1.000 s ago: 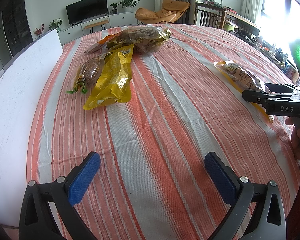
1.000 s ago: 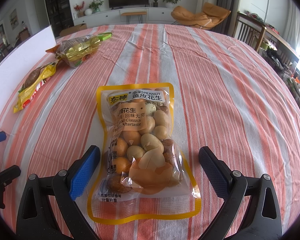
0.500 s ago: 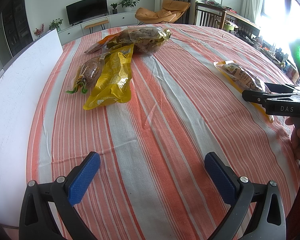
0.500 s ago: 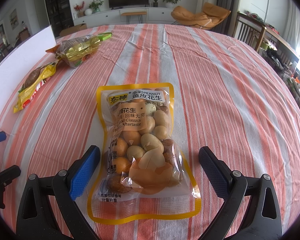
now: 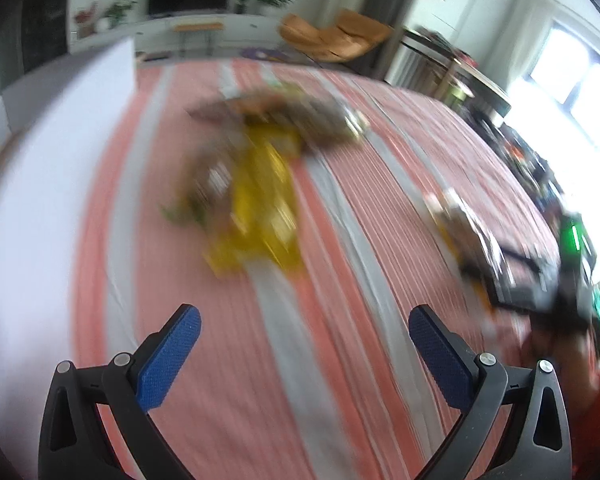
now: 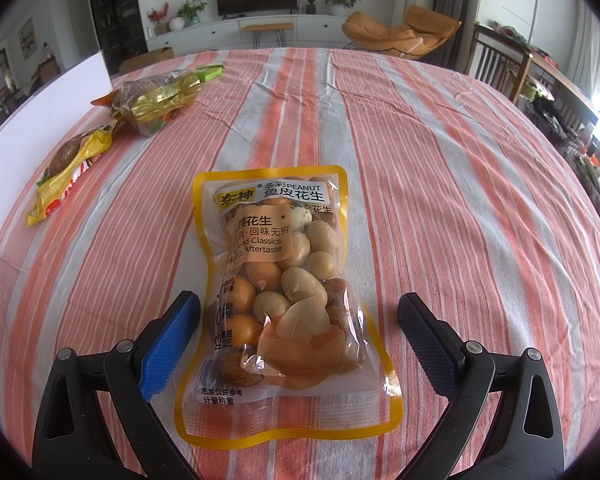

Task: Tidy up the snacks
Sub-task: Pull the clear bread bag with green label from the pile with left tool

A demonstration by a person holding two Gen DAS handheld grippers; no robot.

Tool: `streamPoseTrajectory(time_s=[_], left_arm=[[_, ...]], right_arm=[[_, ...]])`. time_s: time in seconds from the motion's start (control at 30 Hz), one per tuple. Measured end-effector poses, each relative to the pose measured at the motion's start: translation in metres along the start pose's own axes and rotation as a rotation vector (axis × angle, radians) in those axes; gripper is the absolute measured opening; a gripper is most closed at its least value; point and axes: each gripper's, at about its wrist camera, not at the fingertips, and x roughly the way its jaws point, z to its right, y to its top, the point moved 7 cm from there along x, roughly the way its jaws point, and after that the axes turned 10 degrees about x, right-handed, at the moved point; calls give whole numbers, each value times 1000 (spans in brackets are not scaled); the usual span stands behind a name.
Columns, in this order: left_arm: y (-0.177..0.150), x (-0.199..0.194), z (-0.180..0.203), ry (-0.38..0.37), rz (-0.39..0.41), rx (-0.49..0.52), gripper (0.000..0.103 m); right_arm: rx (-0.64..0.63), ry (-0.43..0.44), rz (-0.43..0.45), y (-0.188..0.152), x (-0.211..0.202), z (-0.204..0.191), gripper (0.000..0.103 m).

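The striped tablecloth (image 6: 440, 160) covers the whole work surface, with a white board (image 6: 40, 96) standing along its left edge. Three snack bags lie bunched near that board: a gold-and-clear bag (image 6: 158, 98) farthest off, a yellow bag (image 6: 70, 176) nearer, and a small clear bag (image 6: 66, 150) touching the yellow one. Judgement: this cluster reads as the collecting spot, so part of the sorting looks done

The peanut bag (image 6: 284, 292) lies flat and alone in the middle of the cloth, well apart from the cluster, label up, long axis pointing away from me. It is the one item I see left to move

My right gripper (image 6: 298, 320) is spread wide, with a blue pad on either side of the bag's lower half; neither pad touches it. Nothing is pinched yet

My left gripper (image 5: 304, 334) is also spread and empty, over bare cloth. Its view is badly motion-blurred; the cluster shows only as a yellow-brown smear

Remaining, as I judge it: close on the peanut bag, carry it left, set it by the others
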Motion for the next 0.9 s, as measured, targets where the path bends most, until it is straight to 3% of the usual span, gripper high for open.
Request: streamPoseTrajectory(time_s=[0.03,0.17,0.23,0.33,0.4,0.43,0.47,0.57,0.83,0.87,0.9], left_arm=[[13,2,-11,15,2,-14,101],[51,36,-64,63,-64,-136,65],[55,60,-72,40,-125,-160,64],[60,84,-67,69,-158,-54,67],[65,84,-72,67,-124,-52,49],[65,83,-76,49,-118,-75,48],[63,80,-77,35,-104,-92,38],[44,59,-74,55,-80,-108,38],[-65,-16,-16,113,-94,-58,41],[-73,-19,-13,119,-88,-61,44],[-78,-21,-9,117,-82,-56,60]], right_arm=[[0,0,0,0,0,0,100],[0,0,0,0,0,0,100],[0,0,0,0,0,0,100],[0,0,0,0,0,0,100],[0,0,0,0,0,0,100],[1,1,0,0,0,0,100],[1,1,0,0,0,0,100],[1,0,0,0,0,0,100],[0,-1,1,0,0,0,100],[0,-1,1,0,0,0,100],[0,-1,1,0,0,0,100]])
